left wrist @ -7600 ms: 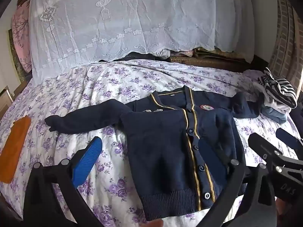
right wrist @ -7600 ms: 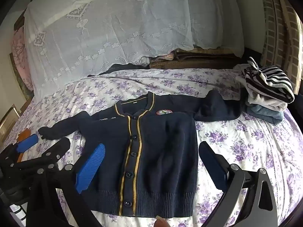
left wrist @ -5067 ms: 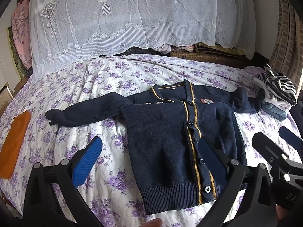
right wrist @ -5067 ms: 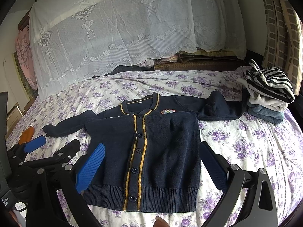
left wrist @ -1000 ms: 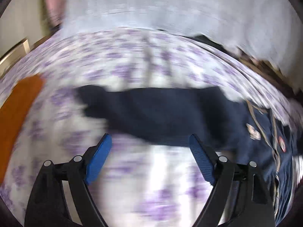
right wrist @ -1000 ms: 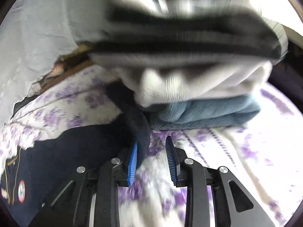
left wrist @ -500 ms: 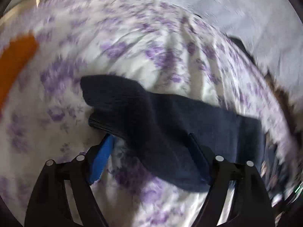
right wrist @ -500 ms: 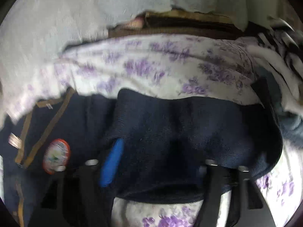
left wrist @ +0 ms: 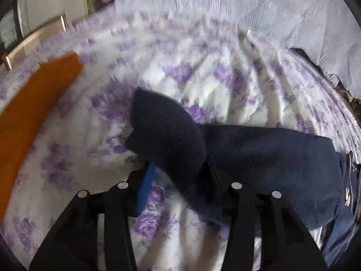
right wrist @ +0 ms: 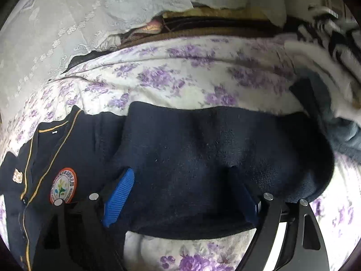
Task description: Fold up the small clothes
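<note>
Both grippers have left the hem side of the navy cardigan [right wrist: 67, 149], where they hovered with the whole garment in view, and now each sits low over one sleeve.

Left gripper [left wrist: 178, 180]: at the cuff end of the left sleeve [left wrist: 259, 153]. Its jaws are closing with the knit between them; the blue pad [left wrist: 146, 187] on the near side is not yet visibly pressed against the fabric, and the far pad is hidden under the cloth, so I do not count this as a grip. The cuff flops up and away from me, toward the orange cloth [left wrist: 33, 113].

Right gripper [right wrist: 182, 194]: straddling the right sleeve [right wrist: 214, 144] mid-length. Jaws are wide and opening slightly; the sleeve lies across the gap and over both pads, nothing pinched. The cuff end rests against the stack of folded clothes [right wrist: 334, 72].

Cardigan body lies flat on the floral bedspread [right wrist: 180, 76], badge [right wrist: 63, 185] and yellow trim facing up.

Key relation: each sleeve's long axis runs crosswise to its gripper's fingers, and the body lies inboard of both hands. My judgement: the next move is a pinch on each sleeve, then a carry inward across the chest. The left is nearer to a grip.
</note>
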A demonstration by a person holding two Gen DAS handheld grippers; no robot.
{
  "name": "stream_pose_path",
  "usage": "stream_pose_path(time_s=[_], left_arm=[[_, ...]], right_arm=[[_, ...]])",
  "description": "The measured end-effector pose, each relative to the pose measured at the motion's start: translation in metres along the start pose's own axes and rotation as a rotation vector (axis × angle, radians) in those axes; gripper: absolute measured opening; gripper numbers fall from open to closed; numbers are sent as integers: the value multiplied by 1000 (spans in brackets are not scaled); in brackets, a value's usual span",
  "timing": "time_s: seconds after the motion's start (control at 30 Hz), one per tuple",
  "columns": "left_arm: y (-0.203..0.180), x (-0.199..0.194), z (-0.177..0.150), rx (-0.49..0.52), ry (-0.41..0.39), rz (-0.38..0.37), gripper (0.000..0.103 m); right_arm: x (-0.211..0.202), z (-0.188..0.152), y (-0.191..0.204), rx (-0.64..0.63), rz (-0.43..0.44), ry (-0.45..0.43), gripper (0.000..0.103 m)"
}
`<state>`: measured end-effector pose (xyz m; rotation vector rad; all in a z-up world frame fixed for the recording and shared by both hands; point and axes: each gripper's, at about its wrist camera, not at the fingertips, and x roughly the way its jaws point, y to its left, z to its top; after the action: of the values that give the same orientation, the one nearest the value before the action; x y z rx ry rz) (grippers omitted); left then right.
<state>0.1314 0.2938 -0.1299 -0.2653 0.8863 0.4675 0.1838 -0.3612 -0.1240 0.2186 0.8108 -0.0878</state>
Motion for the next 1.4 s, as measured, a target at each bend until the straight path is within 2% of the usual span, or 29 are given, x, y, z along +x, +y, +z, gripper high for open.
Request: stream_pose_path(time_s=[0.03,0.07,0.1,0.13,0.2,0.3,0.37,0.43,0.5,0.53,0.57,0.6,0.63,0.67,0.77,0.83,0.9,0.93,1.0,1.07,1.13,1.23,1.33,1.4], left_arm=[[-2,-15,0,9,-32,59,52],[-2,-31,-3,-1,-84,93,55],[-1,-47,-7,-13,-140,126,64],[-2,-65,-11,-23,-201,152,67],[-9,-85,-12,-13,-246,83,67],[-40,-87,-4,53,-194,-18,68],[-77,-83,-4,128,-152,-56,69],[-123,-68,-6,225,-91,-105,87],[-154,-46,-13,262,-42,-69,89],[-169,-19,-19,283,12,-7,90],[-176,2,-26,296,56,33,94],[-179,10,-32,295,41,55,99],[-181,-1,-36,294,-13,81,97],[-185,-13,-38,308,-27,74,97],[-202,-52,-41,320,-85,-66,97],[-226,-71,-49,377,-126,-126,97],[-250,-73,-60,441,-131,-149,98],[-267,-62,-65,485,-98,-149,98],[-287,-20,-79,525,9,-123,99],[-276,-15,-80,440,-21,-172,99],[-268,-26,-77,444,-14,-190,99],[-251,-47,-78,373,-103,-207,99],[-258,-45,-80,432,-76,-247,99],[-277,-27,-97,543,12,-199,99]], right_arm=[[-4,-1,-2,13,5,-23,85],[-11,-1,-6,30,8,-58,85],[-16,-2,-7,36,12,-81,85],[-19,-2,-6,34,20,-99,85],[-22,2,3,6,37,-110,85],[-22,11,25,-44,75,-104,85],[-18,16,48,-87,104,-71,85],[-11,19,71,-149,95,-38,85],[7,14,90,-212,56,22,86],[21,9,93,-237,34,71,89],[27,6,91,-234,50,87,91],[22,9,85,-200,78,76,91],[15,11,77,-164,71,54,91],[9,11,73,-147,58,23,90],[-7,11,69,-104,92,-36,90],[-14,9,78,-134,110,-57,90],[-1,3,92,-227,90,18,92],[11,-1,96,-255,83,79,93],[10,2,90,-214,118,77,95],[3,1,78,-158,148,41,91],[-13,2,66,-98,130,-26,90],[-40,0,42,-32,105,-135,85],[-48,-1,8,14,-13,-173,76],[-38,-1,-27,114,-57,-141,66]])
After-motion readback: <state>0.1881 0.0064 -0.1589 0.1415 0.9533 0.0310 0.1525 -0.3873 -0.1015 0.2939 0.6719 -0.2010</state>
